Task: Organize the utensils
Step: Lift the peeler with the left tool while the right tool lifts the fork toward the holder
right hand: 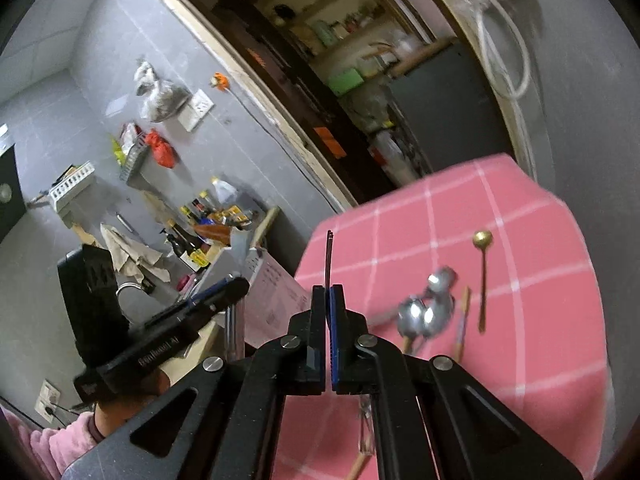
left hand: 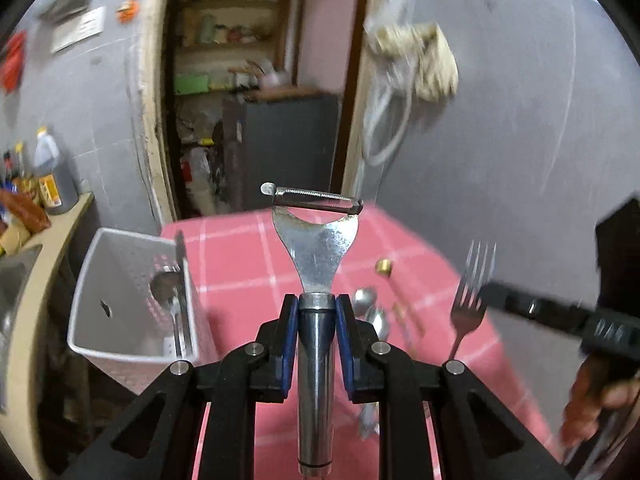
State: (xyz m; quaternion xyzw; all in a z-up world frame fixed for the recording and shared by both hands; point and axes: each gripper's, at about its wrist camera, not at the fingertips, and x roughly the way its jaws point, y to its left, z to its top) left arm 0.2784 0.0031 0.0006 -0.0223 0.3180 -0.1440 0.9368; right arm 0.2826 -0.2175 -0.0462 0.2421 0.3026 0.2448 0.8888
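1. A steel peeler [left hand: 316,248] is pinched by its round handle between the pads of the left claw [left hand: 316,312], its blade held out ahead of the claw, above the desk [left hand: 240,256].
2. A fork [left hand: 466,300] is pinched in the right claw [right hand: 329,300]; in the right wrist view it is seen only edge-on, as a thin dark line rising from jaws pressed almost together.
3. The step in hand is judged to be carrying: both utensils are lifted clear of the desk, not yet delivered.
4. A white caddy [left hand: 120,280] stands ahead and to the left of the left claw, a spoon [left hand: 170,292] already upright inside; the next move probably calls for lowering each utensil into it handle first, one claw at a time.
5. Ahead and right of the right claw, loose steel spoons [right hand: 428,308] and a gold spoon [right hand: 482,276] lie on the pink checked cloth.
6. The caddy's inside is shown only in the left view; the gold spoon's full length only in the right.
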